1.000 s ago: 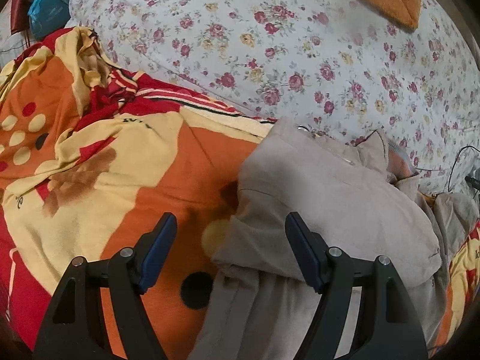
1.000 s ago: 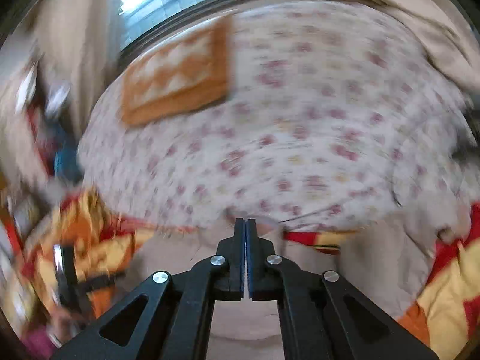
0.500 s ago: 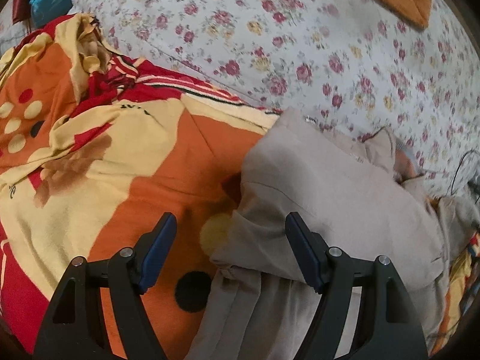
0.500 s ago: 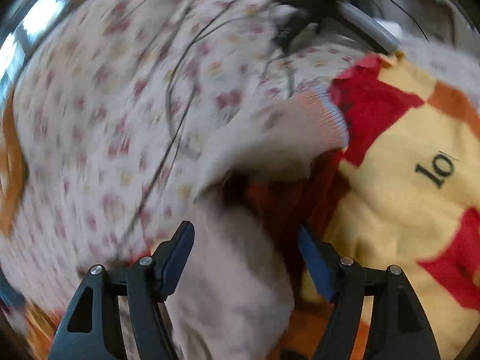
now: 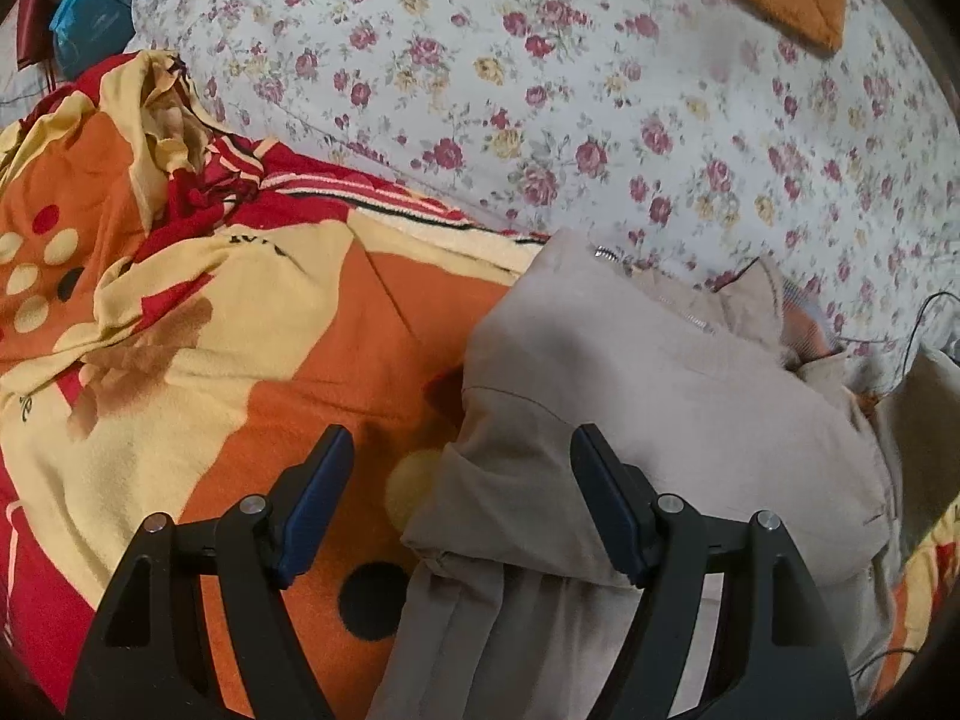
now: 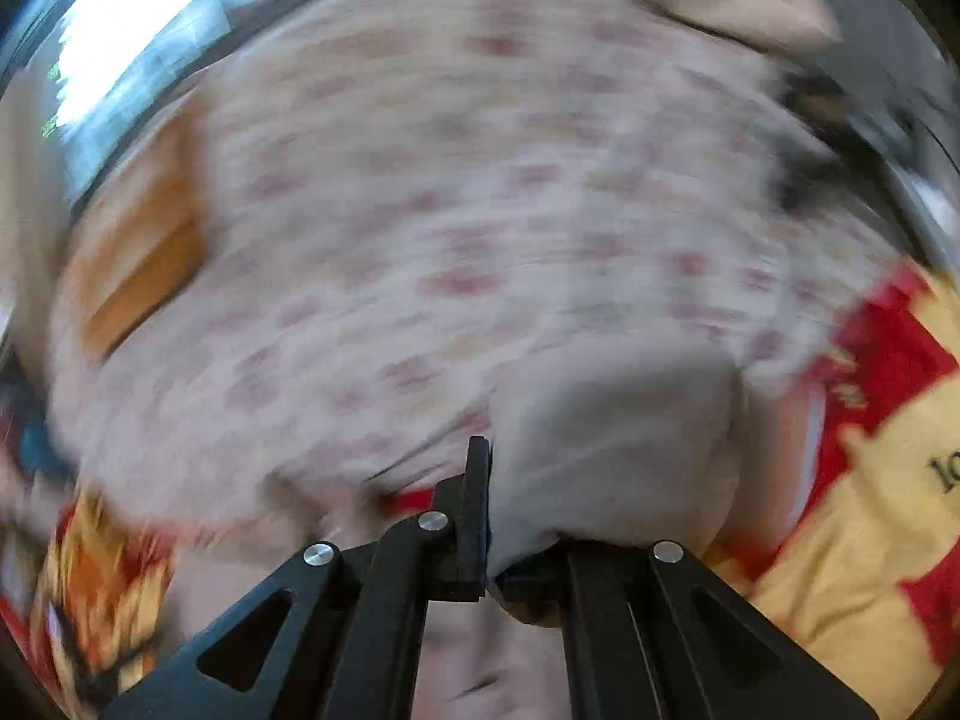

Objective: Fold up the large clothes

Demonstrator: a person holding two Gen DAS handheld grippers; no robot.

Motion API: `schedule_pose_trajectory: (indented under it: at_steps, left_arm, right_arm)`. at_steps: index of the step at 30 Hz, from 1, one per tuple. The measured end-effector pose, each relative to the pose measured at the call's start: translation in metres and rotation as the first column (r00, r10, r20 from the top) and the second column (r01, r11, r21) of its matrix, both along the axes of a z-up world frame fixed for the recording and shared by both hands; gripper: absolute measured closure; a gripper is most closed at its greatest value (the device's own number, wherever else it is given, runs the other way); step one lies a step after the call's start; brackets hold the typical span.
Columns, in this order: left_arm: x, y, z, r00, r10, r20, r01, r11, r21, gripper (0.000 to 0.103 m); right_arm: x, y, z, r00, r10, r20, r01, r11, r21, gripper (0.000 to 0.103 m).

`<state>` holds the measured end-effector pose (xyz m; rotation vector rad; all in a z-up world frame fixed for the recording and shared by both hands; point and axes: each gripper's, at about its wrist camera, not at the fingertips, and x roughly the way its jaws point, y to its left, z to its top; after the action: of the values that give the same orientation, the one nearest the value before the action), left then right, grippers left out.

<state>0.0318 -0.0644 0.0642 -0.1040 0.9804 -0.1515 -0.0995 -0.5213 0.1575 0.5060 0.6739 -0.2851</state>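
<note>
Right gripper [image 6: 489, 516] clamps a beige jacket [image 5: 660, 408] fold mid-swing, left gripper [image 5: 459, 504] gaping idle; unpinned layers could slide apart.

One beige garment [image 5: 648, 396], one orange blanket [image 5: 240, 324], one floral sheet [image 5: 600, 90].

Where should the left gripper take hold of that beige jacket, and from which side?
Grip the beige jacket at its folded left edge, where it bulges over the orange blanket. Come in from the blanket side, low: that edge stands free and thick, and it already lies between the open left gripper fingers. The right gripper looks shut on beige cloth, though that view is blurred.
</note>
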Motion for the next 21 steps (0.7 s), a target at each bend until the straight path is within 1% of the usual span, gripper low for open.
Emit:
schedule_pose_trajectory:
  at_steps: [1,2,3,4,5,6,7,8,9,10,12,13,15,16,18,19,21]
  left_arm:
    - [-0.001,0.001,0.002,1.0,-0.001,0.006,0.001,1.0,-0.006,0.029]
    - [-0.003,0.001,0.002,1.0,-0.002,0.011,0.002,1.0,-0.01,0.029]
    - [-0.004,0.002,0.003,1.0,-0.005,0.016,0.005,1.0,-0.015,0.029]
    - [-0.004,0.001,0.003,1.0,-0.01,0.017,0.011,1.0,-0.021,0.029]
    - [-0.004,0.001,0.002,1.0,-0.022,0.014,0.023,0.999,-0.029,0.029]
    - [-0.005,0.001,0.001,0.999,-0.034,0.003,0.034,0.999,-0.035,0.029]
    - [-0.005,0.001,0.0,0.999,-0.044,-0.014,0.043,0.998,-0.041,0.029]
    - [-0.005,0.001,0.0,0.999,-0.048,-0.023,0.047,0.998,-0.049,0.029]
    - [-0.006,0.003,0.0,0.998,-0.05,-0.025,0.048,0.997,-0.062,0.029]
    - [-0.006,0.004,0.002,0.999,-0.048,-0.022,0.046,0.996,-0.072,0.029]
    - [-0.006,0.006,0.005,0.999,-0.037,-0.015,0.036,0.996,-0.084,0.029]
    - [-0.006,0.007,0.007,0.999,-0.034,-0.014,0.033,0.996,-0.085,0.029]
    - [-0.005,0.007,0.008,1.0,-0.028,-0.014,0.027,0.996,-0.086,0.029]
    - [-0.006,0.007,0.008,1.0,-0.028,-0.013,0.027,0.996,-0.087,0.029]
    - [-0.006,0.005,0.007,0.999,-0.037,-0.021,0.035,0.996,-0.083,0.029]
    - [-0.006,0.005,0.007,0.999,-0.038,-0.025,0.036,0.996,-0.082,0.029]
    - [-0.005,0.006,0.007,0.999,-0.036,-0.02,0.034,0.996,-0.085,0.029]
  right_arm:
    - [0.004,0.032,0.005,0.997,0.074,-0.01,-0.074,0.997,-0.021,0.101]
    - [0.01,0.075,0.006,0.987,0.162,-0.008,-0.163,0.986,-0.035,0.099]
    - [0.013,0.099,0.004,0.977,0.214,-0.007,-0.214,0.976,-0.037,0.096]
    - [0.021,0.133,-0.004,0.955,0.296,-0.029,-0.297,0.954,-0.044,0.089]
    - [0.03,0.17,-0.017,0.912,0.401,-0.086,-0.406,0.913,-0.044,0.066]
    - [0.035,0.202,-0.033,0.858,0.491,-0.15,-0.499,0.867,-0.017,0.055]
    - [0.034,0.217,-0.043,0.83,0.526,-0.186,-0.535,0.845,0.002,0.05]
    - [0.029,0.236,-0.056,0.79,0.565,-0.238,-0.577,0.817,0.025,0.05]
    - [0.02,0.246,-0.064,0.764,0.589,-0.264,-0.604,0.797,0.032,0.05]
    - [0.011,0.247,-0.067,0.763,0.59,-0.264,-0.605,0.796,0.031,0.05]
    - [-0.002,0.234,-0.068,0.788,0.561,-0.252,-0.57,0.821,0.046,0.045]
    - [-0.011,0.219,-0.067,0.82,0.518,-0.243,-0.521,0.852,0.058,0.042]
    - [-0.021,0.191,-0.064,0.869,0.445,-0.217,-0.439,0.895,0.078,0.04]
    - [-0.027,0.171,-0.061,0.903,0.391,-0.181,-0.377,0.92,0.105,0.037]
    - [-0.022,0.147,-0.063,0.937,0.316,-0.147,-0.294,0.943,0.159,0.034]
    - [-0.019,0.142,-0.064,0.944,0.298,-0.145,-0.272,0.946,0.174,0.034]
    - [-0.006,0.128,-0.077,0.953,0.259,-0.157,-0.222,0.95,0.221,0.033]
